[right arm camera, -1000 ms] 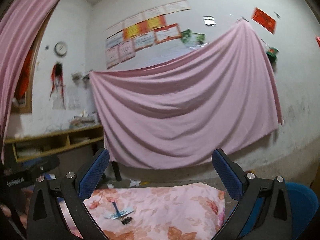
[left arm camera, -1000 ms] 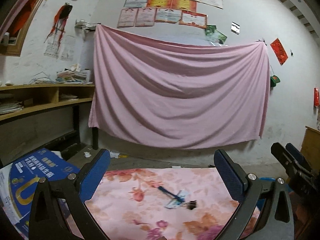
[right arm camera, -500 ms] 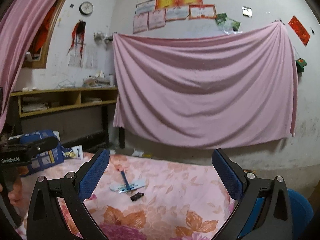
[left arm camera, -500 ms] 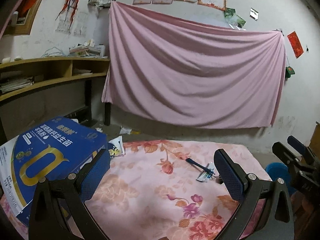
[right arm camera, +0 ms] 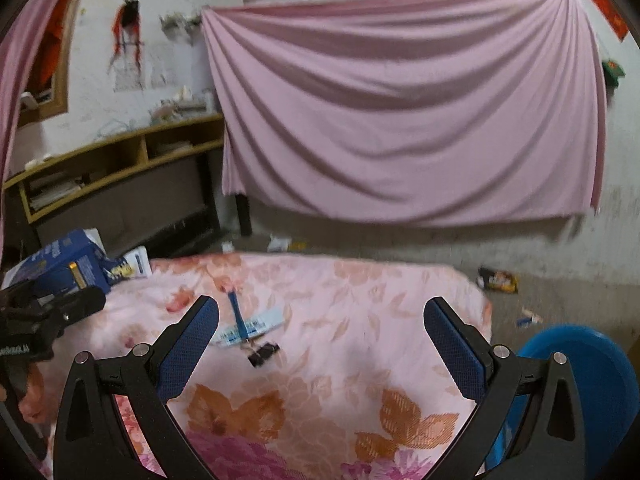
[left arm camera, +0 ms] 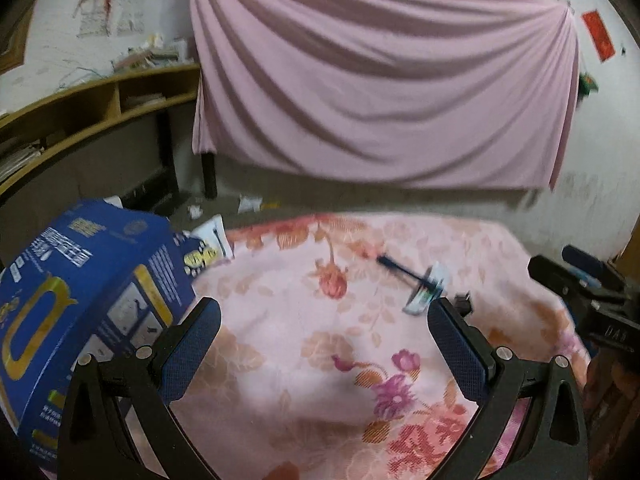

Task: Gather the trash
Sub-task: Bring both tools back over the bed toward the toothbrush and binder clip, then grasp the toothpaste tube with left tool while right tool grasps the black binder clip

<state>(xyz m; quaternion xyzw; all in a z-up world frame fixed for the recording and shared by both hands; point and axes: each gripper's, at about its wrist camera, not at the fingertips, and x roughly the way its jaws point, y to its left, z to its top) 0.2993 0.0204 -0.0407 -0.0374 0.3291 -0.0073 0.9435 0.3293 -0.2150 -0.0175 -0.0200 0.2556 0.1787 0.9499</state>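
On the pink floral cloth [left arm camera: 304, 344] lie a blue pen [left arm camera: 398, 269], a white-and-blue wrapper [left arm camera: 425, 297] and a small black clip [left arm camera: 463, 301]. The same pen [right arm camera: 236, 312], wrapper [right arm camera: 256, 326] and clip [right arm camera: 262, 353] lie just ahead of the right gripper's left finger. My left gripper [left arm camera: 324, 344] is open and empty above the cloth. My right gripper [right arm camera: 320, 344] is open and empty too, and shows at the right edge of the left wrist view [left arm camera: 580, 280].
A blue carton [left arm camera: 68, 300] with a white packet [left arm camera: 212, 242] sits at the cloth's left edge. A blue bin [right arm camera: 580, 380] stands to the right. Litter [right arm camera: 498, 280] lies on the floor. A pink sheet [left arm camera: 380, 88] and wooden shelves [left arm camera: 100, 108] line the wall.
Both cameras have tilted downward, so the cloth, pen, wrapper and clip fill more of each view. Both grippers stay open.
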